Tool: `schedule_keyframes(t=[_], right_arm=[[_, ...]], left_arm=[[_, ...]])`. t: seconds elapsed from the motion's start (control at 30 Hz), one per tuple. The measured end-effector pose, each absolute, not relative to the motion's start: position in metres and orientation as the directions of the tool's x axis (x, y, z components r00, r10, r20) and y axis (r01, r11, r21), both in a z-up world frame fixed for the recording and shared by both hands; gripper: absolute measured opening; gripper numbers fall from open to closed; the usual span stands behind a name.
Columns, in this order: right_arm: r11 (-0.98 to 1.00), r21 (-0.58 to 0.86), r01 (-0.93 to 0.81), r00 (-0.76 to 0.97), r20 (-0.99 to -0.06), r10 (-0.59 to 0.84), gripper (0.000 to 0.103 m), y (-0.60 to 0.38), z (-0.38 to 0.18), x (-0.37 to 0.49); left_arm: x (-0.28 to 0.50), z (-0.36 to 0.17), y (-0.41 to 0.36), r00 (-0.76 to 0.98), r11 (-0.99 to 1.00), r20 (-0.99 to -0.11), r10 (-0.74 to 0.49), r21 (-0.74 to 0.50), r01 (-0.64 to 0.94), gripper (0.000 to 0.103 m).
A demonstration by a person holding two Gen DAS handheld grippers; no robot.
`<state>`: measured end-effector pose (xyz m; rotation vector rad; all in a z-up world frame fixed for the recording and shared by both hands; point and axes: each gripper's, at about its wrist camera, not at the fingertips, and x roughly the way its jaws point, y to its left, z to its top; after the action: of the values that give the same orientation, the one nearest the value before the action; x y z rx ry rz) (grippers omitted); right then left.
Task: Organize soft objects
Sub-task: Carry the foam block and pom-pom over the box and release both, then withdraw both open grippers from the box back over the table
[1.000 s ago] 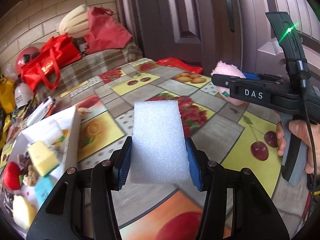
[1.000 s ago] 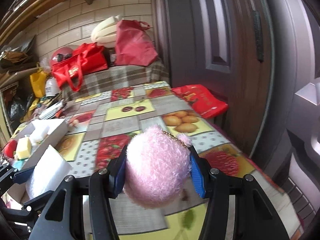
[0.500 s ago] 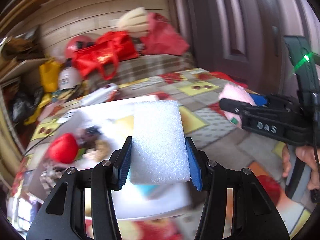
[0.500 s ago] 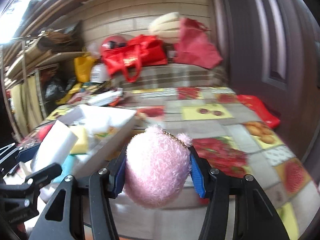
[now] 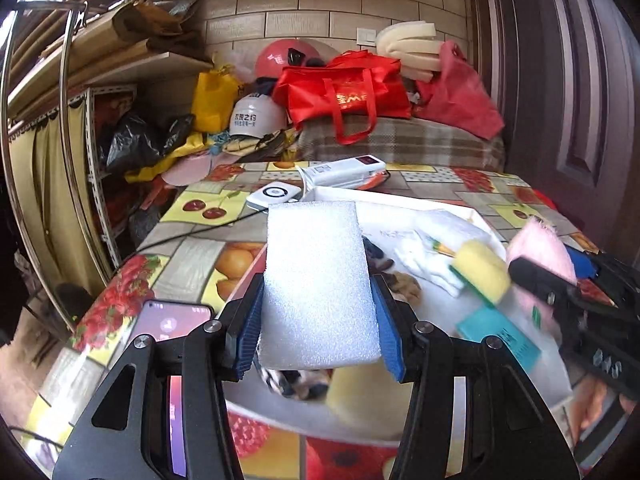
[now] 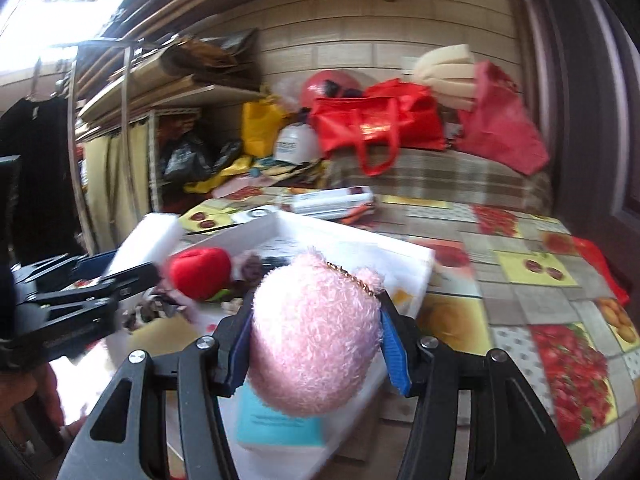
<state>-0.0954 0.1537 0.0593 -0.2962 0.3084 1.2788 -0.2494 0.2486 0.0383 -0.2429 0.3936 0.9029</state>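
Facing the white tray [image 5: 476, 216], the left wrist view alone shows a phone [image 5: 168, 322] at the table's left edge. Left gripper [image 5: 318, 320] clamps an upright white foam block [image 5: 318, 280]. In the right wrist view, right gripper [image 6: 316, 344] clamps a fuzzy pink plush [image 6: 316, 336] over the tray's near right corner.

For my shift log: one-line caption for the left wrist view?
Left gripper clamps white foam block above white tray of soft items; right gripper's pink plush alongside.
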Motion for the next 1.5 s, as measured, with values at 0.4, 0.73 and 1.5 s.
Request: schedule_keyframes(t=[0.4, 0.73, 1.5], right_arm=[[0.222, -0.101, -0.970, 0.243, -0.453, 0.857, 0.059, 0.186, 0.053, -0.107], [0.275, -0.057, -0.960, 0.276, -0.363, 0.890, 0.091, 0.167, 0.060, -0.100], [0.556, 0.138, -0.820, 0.525, -0.206, 0.826, 0.103, 0.056, 0.076, -0.043]], left_arm=[[-0.213, 0.036, 0.260, 0.513, 0.599, -0.454, 0.729, 0.057, -0.799, 0.051], [-0.218, 0.037, 0.264, 0.478, 0.553, -0.448, 0.755, 0.045, -0.832, 0.096], [-0.240, 0.048, 0.218, 0.484, 0.510, -0.311, 0.818, 0.001, -0.860, 0.103]])
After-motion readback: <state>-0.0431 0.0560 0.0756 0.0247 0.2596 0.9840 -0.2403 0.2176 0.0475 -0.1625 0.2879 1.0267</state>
